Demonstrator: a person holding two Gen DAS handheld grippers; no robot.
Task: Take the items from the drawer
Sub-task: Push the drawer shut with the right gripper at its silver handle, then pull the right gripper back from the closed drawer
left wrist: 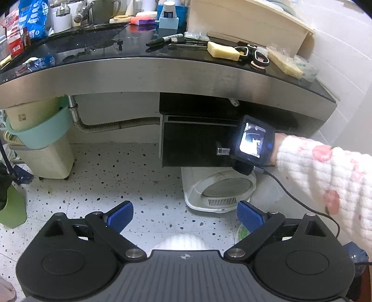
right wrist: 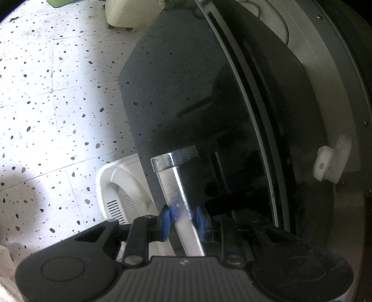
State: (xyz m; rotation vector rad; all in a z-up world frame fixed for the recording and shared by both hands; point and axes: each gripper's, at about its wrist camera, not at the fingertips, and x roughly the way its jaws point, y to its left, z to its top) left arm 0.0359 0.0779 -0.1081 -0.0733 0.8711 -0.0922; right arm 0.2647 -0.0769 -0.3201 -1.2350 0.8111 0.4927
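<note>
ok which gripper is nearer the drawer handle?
Right. The right gripper is shut on the drawer handle, a blue pad on each side of the metal bar. The left gripper is open, held back above the floor, well short of it.

Home kitchen, black countertop (left wrist: 97, 44) with faucet (left wrist: 81, 14), snack bags (left wrist: 32, 18), terrazzo floor (left wrist: 116, 174)

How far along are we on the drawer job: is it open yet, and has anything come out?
Early stage. Done: the right gripper has its jaws closed on the metal handle of the black drawer. In hand: the drawer looks pulled out only slightly, a narrow gap showing at its top. Left: open it fully and take items out; none are visible inside yet. The left gripper is open and holds nothing.
</note>
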